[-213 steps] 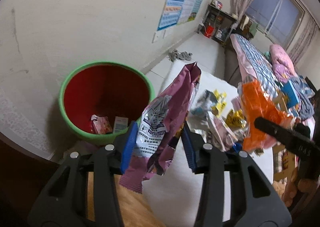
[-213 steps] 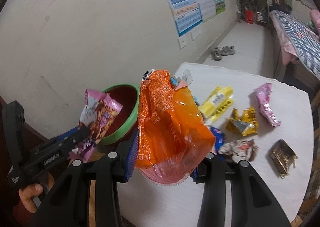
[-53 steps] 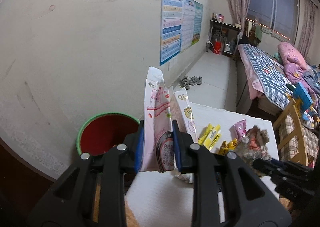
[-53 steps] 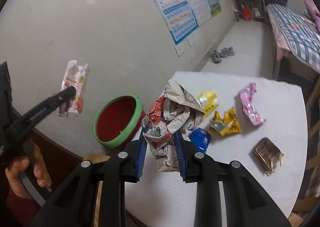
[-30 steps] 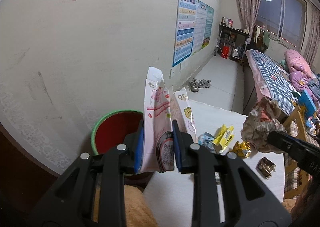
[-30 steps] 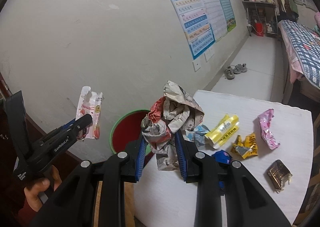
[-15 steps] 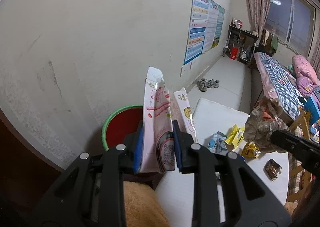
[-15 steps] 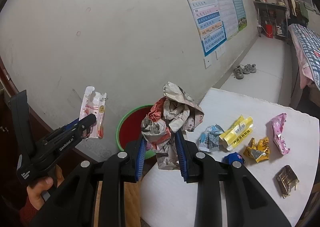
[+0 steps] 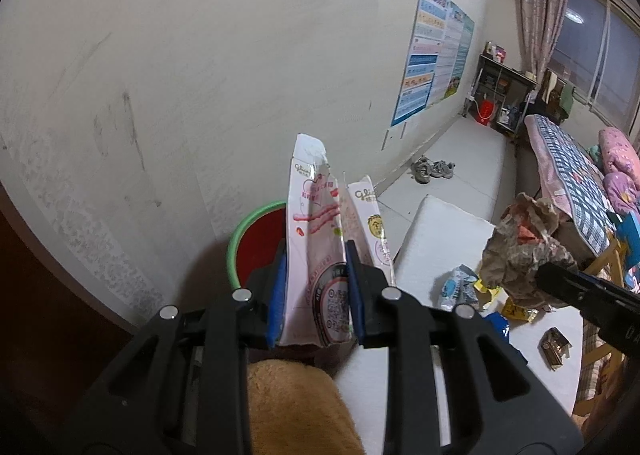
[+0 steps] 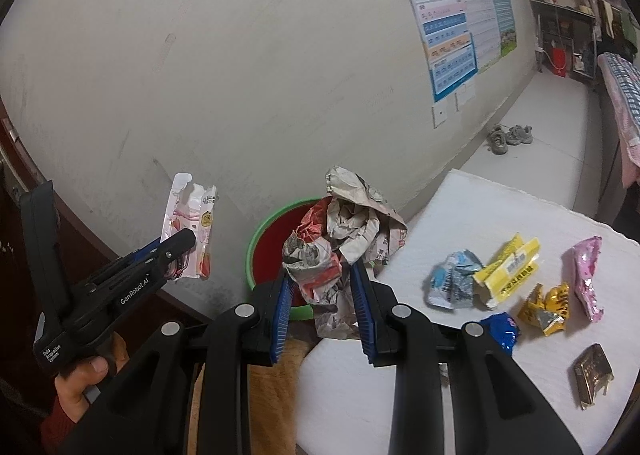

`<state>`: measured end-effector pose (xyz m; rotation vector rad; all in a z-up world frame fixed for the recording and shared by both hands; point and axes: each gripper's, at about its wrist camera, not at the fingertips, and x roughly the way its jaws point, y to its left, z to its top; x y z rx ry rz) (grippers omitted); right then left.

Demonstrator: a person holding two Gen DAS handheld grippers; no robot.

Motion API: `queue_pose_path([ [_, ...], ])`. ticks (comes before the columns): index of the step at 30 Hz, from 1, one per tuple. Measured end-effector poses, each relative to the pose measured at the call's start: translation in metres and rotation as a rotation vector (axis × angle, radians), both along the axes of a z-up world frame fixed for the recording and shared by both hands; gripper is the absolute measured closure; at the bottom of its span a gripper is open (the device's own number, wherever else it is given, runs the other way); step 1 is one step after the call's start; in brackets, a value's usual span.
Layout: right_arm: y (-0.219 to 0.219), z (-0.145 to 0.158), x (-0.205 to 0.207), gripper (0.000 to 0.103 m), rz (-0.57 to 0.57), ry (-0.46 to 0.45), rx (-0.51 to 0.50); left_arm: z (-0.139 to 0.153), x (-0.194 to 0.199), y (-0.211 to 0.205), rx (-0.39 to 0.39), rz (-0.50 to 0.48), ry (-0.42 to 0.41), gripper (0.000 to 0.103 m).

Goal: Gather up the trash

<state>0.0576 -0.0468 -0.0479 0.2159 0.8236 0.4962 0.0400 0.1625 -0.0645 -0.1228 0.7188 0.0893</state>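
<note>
Mid-cleanup in a bedroom: we hold a piece of trash in each gripper, both raised above the red bin with the green rim [image 10: 276, 251], which stands on the floor between the wall and the white table [image 10: 472, 211].

Our left gripper [image 9: 316, 291] is closed on a torn pink-and-white snack wrapper [image 9: 316, 239], pinched near its lower end so the ripped top stands upright. Our right gripper [image 10: 324, 295] is clamped on a crumpled ball of newspaper [image 10: 344, 231], a loose wad of grey print with red patches that bulges well above the blue pads [image 10: 280, 307].

By our reckoning the job is in its middle stretch. Neither piece has been dropped yet, and five more lie on the table: a silver-blue wrapper [image 10: 452, 283] touching a yellow packet [image 10: 508, 271], a pink wrapper [image 10: 586, 275] farther off, a small gold wrapper [image 10: 546, 309], a blue one [image 10: 500, 331] and a dark foil piece [image 10: 592, 375] near the table's edge. The bin's contents are hidden from us; only its red inner wall shows.

All the trash looks light, thin and crinkly, so we judge it easy to drop but liable to cling to the pads.
</note>
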Motion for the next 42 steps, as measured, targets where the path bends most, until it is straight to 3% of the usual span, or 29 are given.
queue_pose_path([
  [10, 0.028, -0.013, 0.021, 0.073, 0.040, 0.021, -0.019, -0.012, 0.001, 0.019, -0.008, 0.021, 0.024, 0.078],
  [25, 0.067, -0.038, 0.075, 0.073, 0.099, 0.089, -0.023, -0.033, 0.052, 0.053, -0.032, 0.030, 0.075, 0.078],
  [39, 0.101, -0.066, 0.094, 0.072, 0.171, 0.130, -0.124, -0.046, 0.085, 0.052, 0.001, 0.016, 0.096, 0.078],
  [40, 0.103, -0.068, 0.095, 0.068, 0.173, 0.132, -0.129, -0.047, 0.086, 0.052, 0.003, 0.015, 0.097, 0.075],
  [42, 0.106, -0.071, 0.096, 0.058, 0.176, 0.136, -0.132, -0.049, 0.090, 0.052, 0.003, 0.014, 0.103, 0.054],
])
